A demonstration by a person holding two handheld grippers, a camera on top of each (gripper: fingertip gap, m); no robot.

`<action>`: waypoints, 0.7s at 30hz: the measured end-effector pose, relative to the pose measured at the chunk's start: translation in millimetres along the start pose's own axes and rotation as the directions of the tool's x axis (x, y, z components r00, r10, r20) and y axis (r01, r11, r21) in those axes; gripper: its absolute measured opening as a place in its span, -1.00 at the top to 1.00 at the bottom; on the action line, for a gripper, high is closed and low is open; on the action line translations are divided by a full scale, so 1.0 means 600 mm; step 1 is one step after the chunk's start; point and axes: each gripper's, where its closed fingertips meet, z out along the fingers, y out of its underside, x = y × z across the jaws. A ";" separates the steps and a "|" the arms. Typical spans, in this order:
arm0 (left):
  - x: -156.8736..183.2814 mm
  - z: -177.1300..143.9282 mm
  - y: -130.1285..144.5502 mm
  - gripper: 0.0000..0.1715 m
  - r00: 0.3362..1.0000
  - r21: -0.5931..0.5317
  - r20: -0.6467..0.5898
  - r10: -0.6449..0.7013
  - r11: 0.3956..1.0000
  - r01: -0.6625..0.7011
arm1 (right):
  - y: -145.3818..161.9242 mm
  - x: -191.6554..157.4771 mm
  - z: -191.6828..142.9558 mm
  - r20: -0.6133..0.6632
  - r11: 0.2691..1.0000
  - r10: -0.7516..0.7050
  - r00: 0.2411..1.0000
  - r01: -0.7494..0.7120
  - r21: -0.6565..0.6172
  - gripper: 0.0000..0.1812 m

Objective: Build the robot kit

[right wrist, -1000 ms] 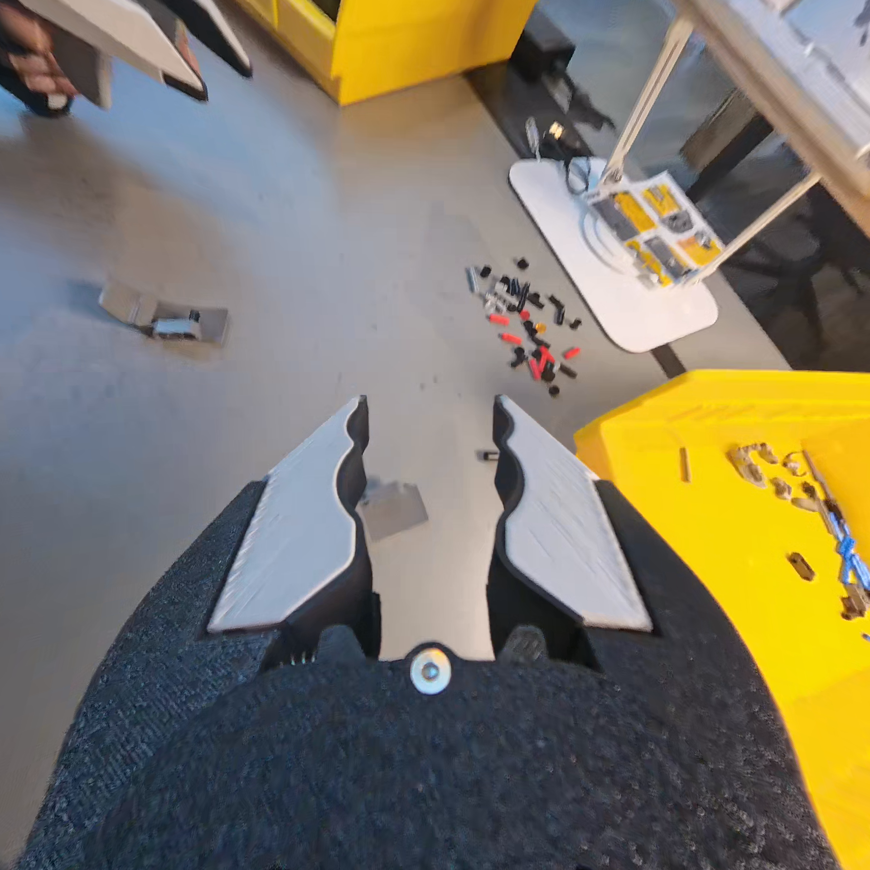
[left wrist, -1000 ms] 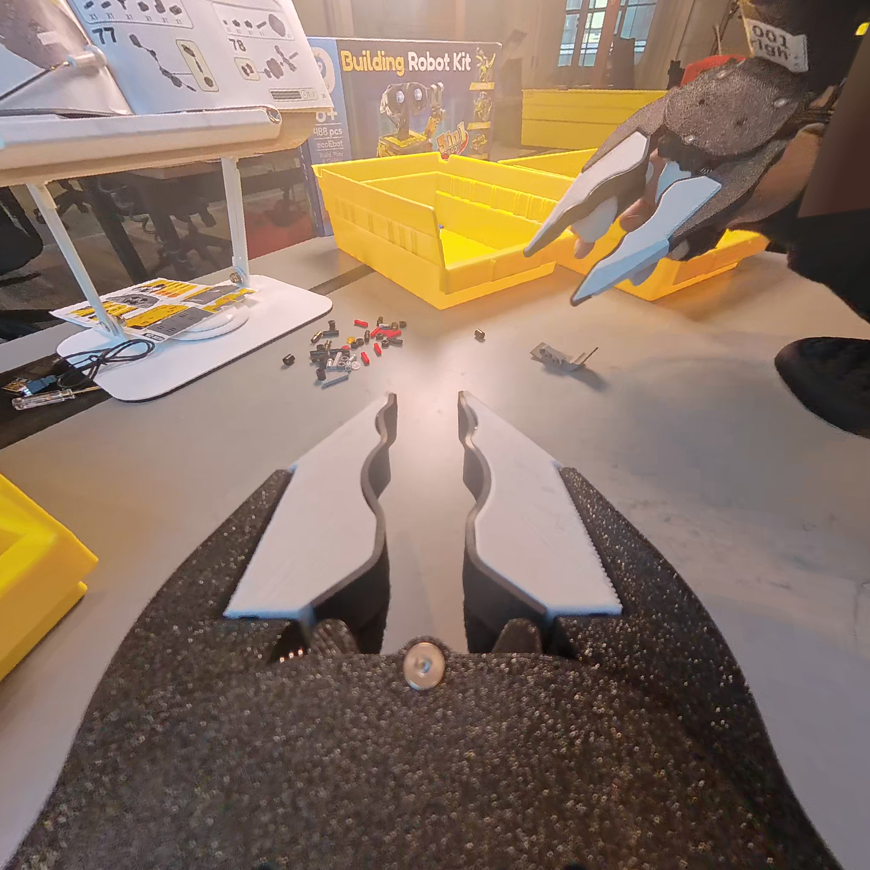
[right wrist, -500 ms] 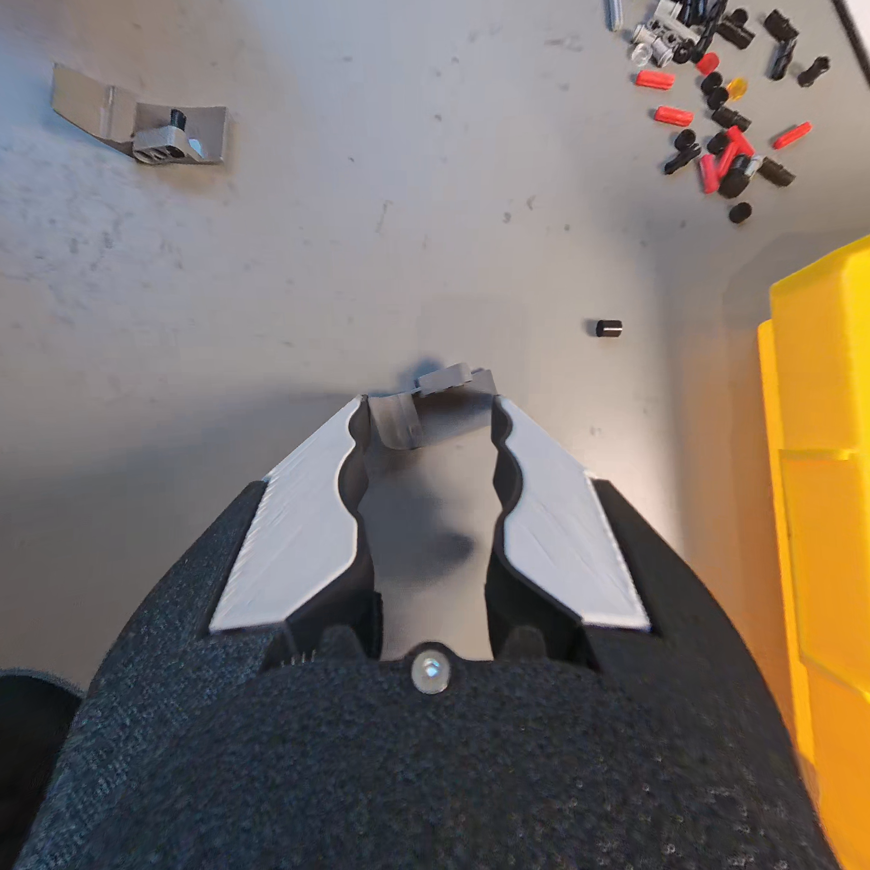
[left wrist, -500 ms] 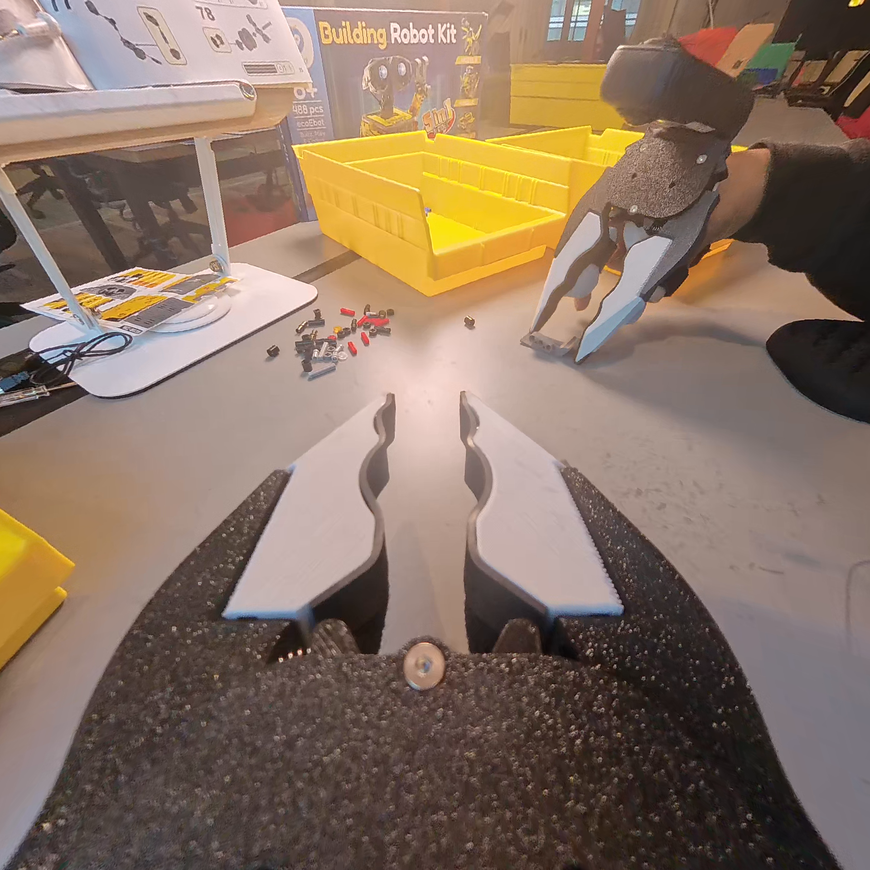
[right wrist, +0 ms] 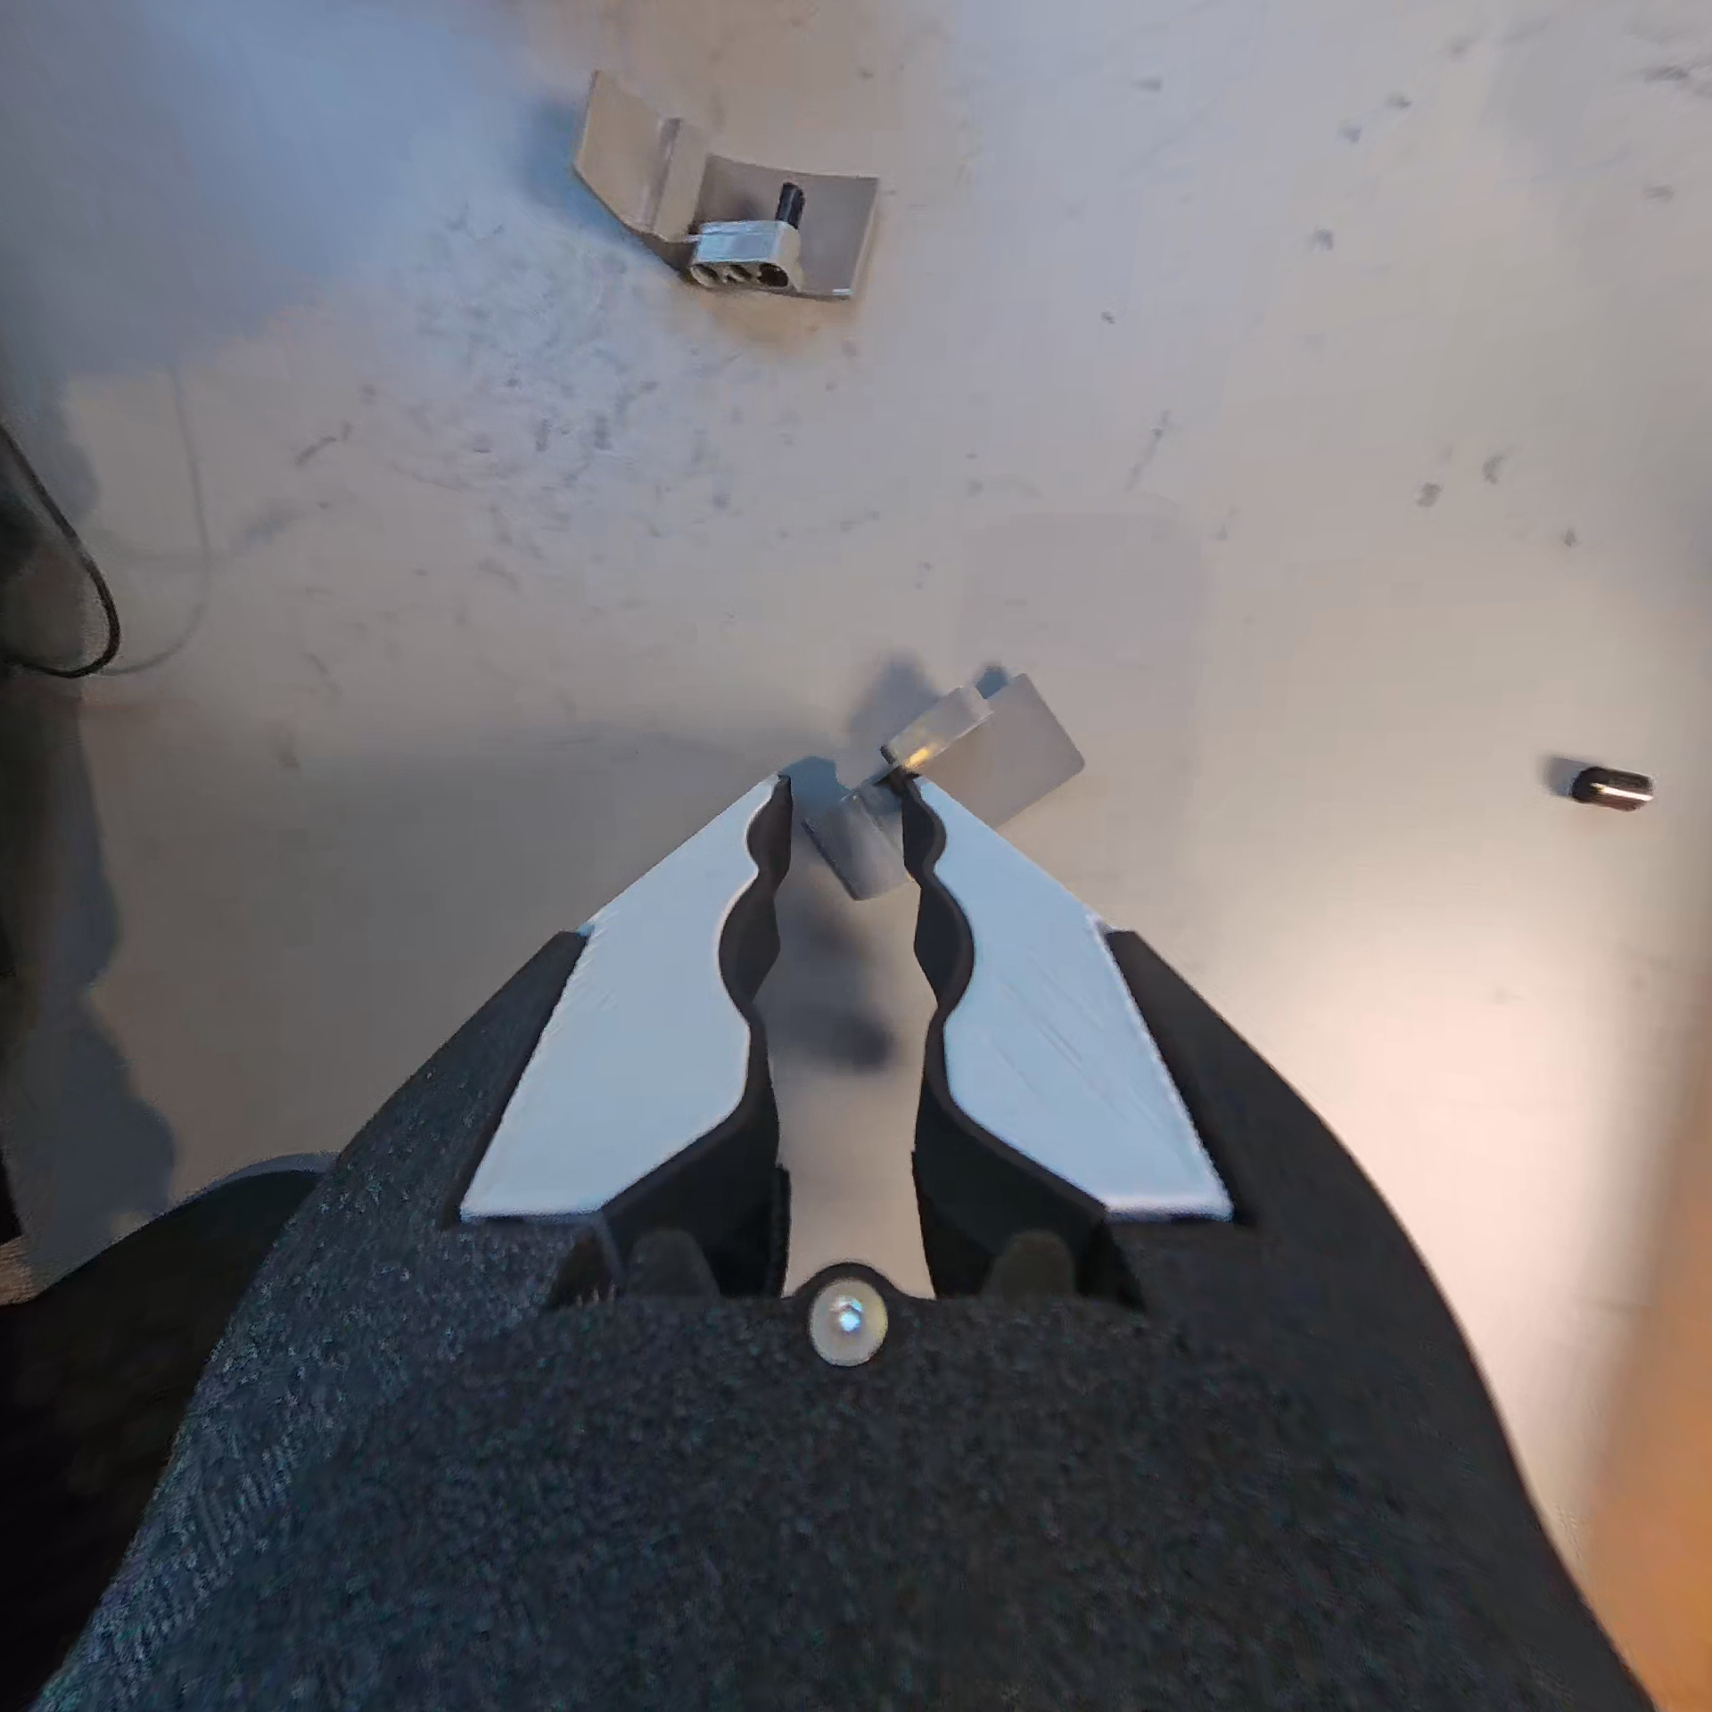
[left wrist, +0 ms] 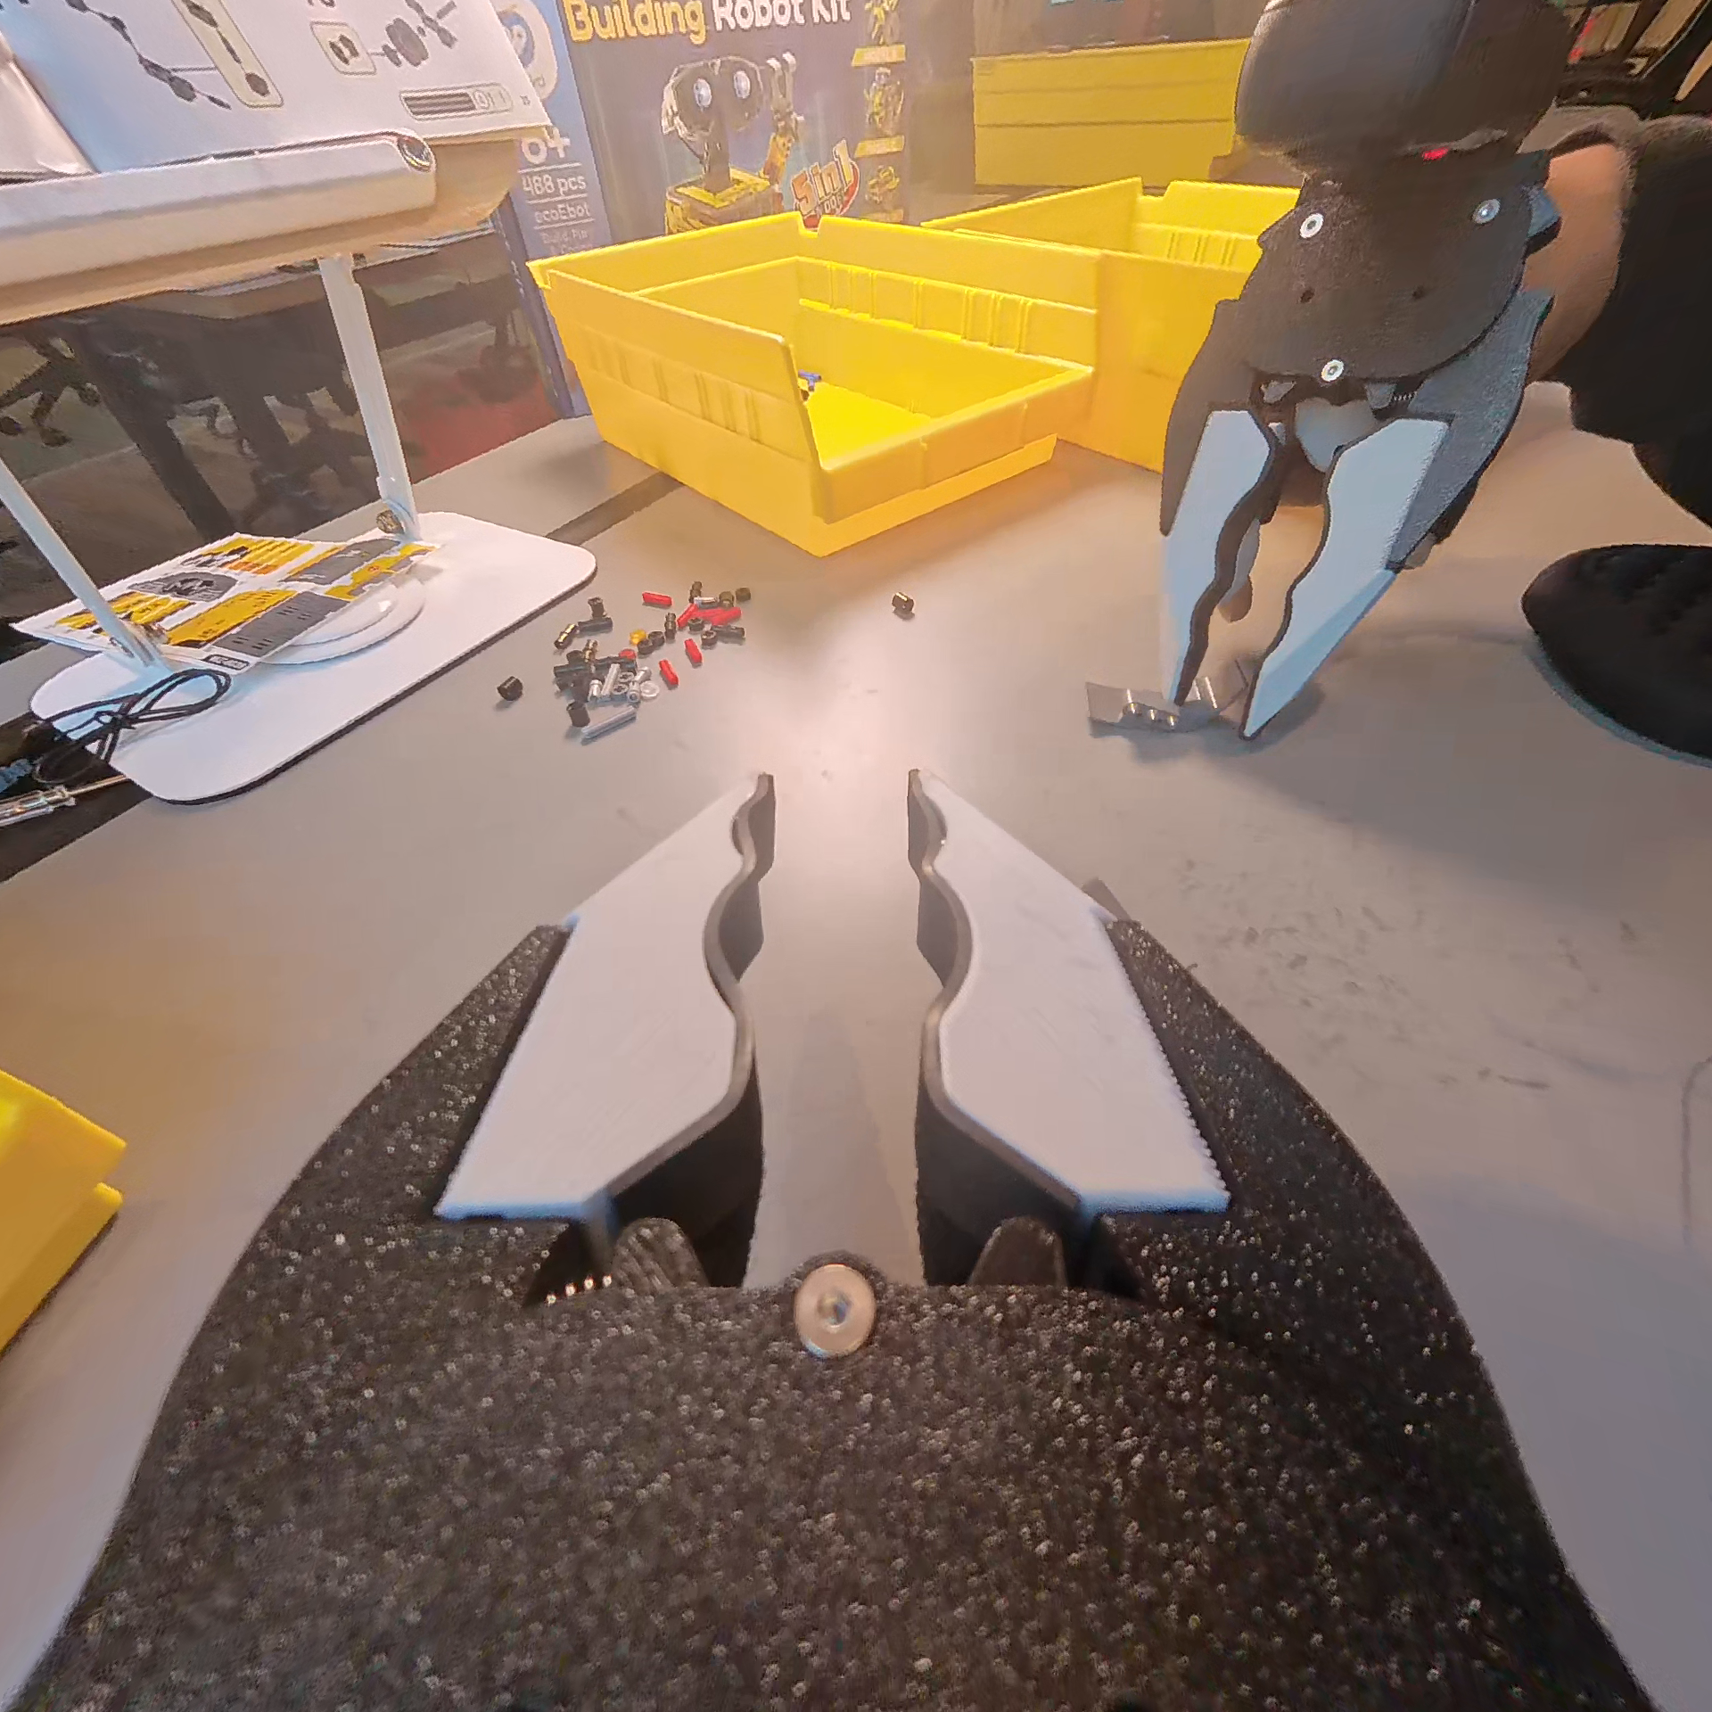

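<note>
Right gripper: pointing down at worktop, fingers parted, tips straddling grey folded panel piece; one tip touching it, no grip showing. Second grey panel piece lying farther out, well apart. Black pin lying off to right.

Left gripper: hovering low over worktop, fingers spread, holding nothing. Scattered small parts lying ahead, beside white stand base. Yellow bins sitting toward far edge.
</note>
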 end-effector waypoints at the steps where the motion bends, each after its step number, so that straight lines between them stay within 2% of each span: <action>1: 0.001 0.001 0.001 0.68 1.000 -0.003 -0.002 0.005 1.000 -0.005 | 0.001 -0.005 0.000 0.012 1.000 0.001 1.000 -0.001 -0.002 0.74; 5: 0.005 0.003 0.003 0.68 1.000 -0.015 -0.004 0.024 1.000 -0.024 | -0.003 -0.033 -0.001 0.085 1.000 -0.013 0.996 0.013 0.003 0.72; 10: 0.007 0.003 0.004 0.68 0.999 -0.019 -0.005 0.033 0.999 -0.033 | -0.019 -0.027 -0.023 0.062 0.997 -0.031 0.998 0.026 0.072 0.65; 16: 0.009 0.005 0.006 0.68 0.999 -0.026 -0.007 0.038 0.999 -0.038 | 0.008 -0.021 -0.027 0.049 1.000 -0.019 0.999 0.018 0.019 0.68; 21: 0.010 0.005 0.007 0.68 0.999 -0.029 -0.007 0.043 0.999 -0.043 | 0.006 -0.042 -0.014 0.094 0.998 -0.060 0.994 0.060 0.004 0.72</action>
